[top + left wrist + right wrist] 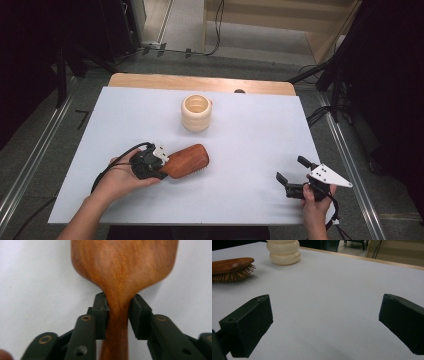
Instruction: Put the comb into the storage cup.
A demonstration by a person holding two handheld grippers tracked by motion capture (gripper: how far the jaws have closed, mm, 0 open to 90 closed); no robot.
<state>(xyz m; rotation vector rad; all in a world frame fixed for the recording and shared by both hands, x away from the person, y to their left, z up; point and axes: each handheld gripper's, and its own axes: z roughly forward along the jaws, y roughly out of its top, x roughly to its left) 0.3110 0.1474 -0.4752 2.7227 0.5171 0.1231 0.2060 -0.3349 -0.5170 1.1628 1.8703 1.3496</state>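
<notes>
The left gripper was near the front left part of the table. A hand held it from behind, and a black cable looped out from it. Its two black jaws were squeezed tight on the neck of the wooden hairbrush, right where the thin handle met the wide head. In the left gripper view, the pads pressed on both sides of the brown handle, and the big wooden head spread out just past them. The white table top showed on both sides of the brush.

The hairbrush lay low on the table with its smooth wooden back up and its bristles down. Its head pointed away from the left gripper, toward the middle of the table. In the right gripper view, the brush showed far off to the left, and its thin bristles reached down to the table.

The cream cup stood upright farther back, near the middle of the table. It was bumpy like stacked rings and was well apart from the brush.

The right gripper was near the front right corner, held by the other hand. A grey three-cornered plate sat on top of it. Its jaws were wide open with nothing between them, just bare white table, well apart from the brush and the cup
</notes>
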